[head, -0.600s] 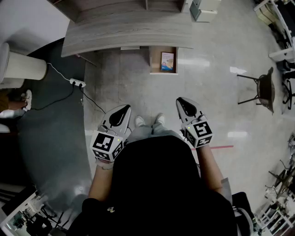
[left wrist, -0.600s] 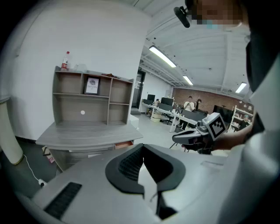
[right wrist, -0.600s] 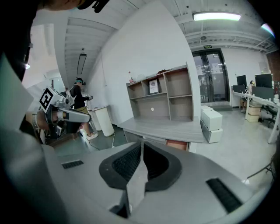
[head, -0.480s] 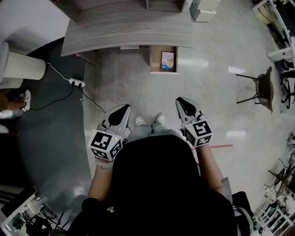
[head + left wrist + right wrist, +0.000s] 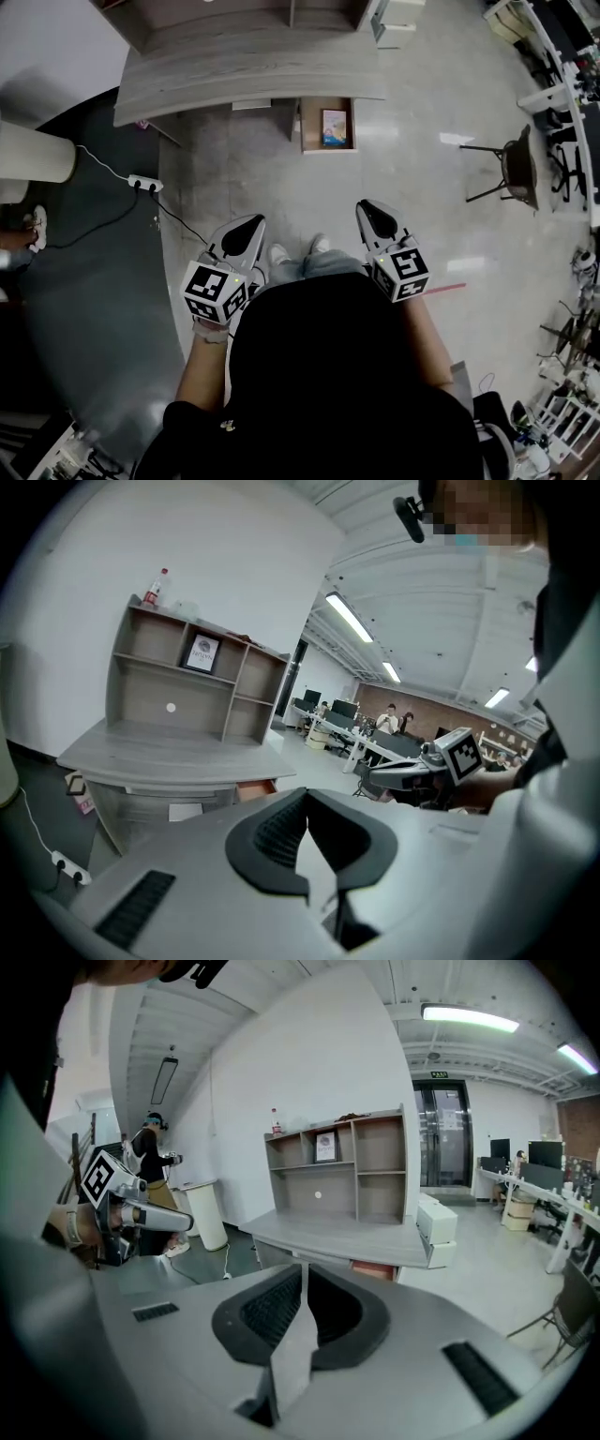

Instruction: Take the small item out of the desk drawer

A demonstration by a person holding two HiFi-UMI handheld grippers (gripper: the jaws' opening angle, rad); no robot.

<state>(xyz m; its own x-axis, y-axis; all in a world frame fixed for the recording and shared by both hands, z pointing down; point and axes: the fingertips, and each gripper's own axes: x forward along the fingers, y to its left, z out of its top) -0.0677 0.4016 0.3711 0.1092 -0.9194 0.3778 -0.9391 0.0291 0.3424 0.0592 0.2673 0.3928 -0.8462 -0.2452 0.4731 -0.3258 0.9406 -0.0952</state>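
My left gripper [image 5: 251,221] and right gripper [image 5: 367,207] are closed, empty; only the head view shows a bluish card [image 5: 334,127], perhaps, in the grey table's [image 5: 244,70] wooden drawer [image 5: 308,127].

Overhead view; gripper views toward desk [image 5: 253,70]

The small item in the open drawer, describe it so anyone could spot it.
Find the long grey desk at the top of the head view. Its brown drawer stands pulled out; the small item, a flat light-blue rectangle, is the only thing inside.
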